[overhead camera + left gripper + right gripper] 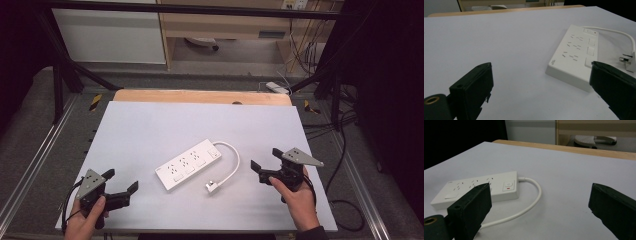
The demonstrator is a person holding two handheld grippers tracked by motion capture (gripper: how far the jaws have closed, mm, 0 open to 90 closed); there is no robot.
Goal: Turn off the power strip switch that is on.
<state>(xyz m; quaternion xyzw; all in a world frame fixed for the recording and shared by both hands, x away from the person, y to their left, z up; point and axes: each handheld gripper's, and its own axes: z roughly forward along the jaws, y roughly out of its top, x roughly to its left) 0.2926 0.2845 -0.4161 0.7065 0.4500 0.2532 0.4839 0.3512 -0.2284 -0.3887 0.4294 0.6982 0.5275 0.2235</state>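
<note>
At the near left corner of the table (150, 125), the left gripper (121, 186) is held with its jaws spread wide — nothing is gripped between them. The white power strip (189, 164) is laid diagonally at the middle of the table, its cable (232, 162) looped round to the plug (212, 186) just beside it. At the right, the right gripper (266, 158) is held apart from the strip, jaws likewise spread and empty.

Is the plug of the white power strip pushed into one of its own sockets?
No, the plug lies loose on the table beside the power strip, at the end of its curved cable.
</note>
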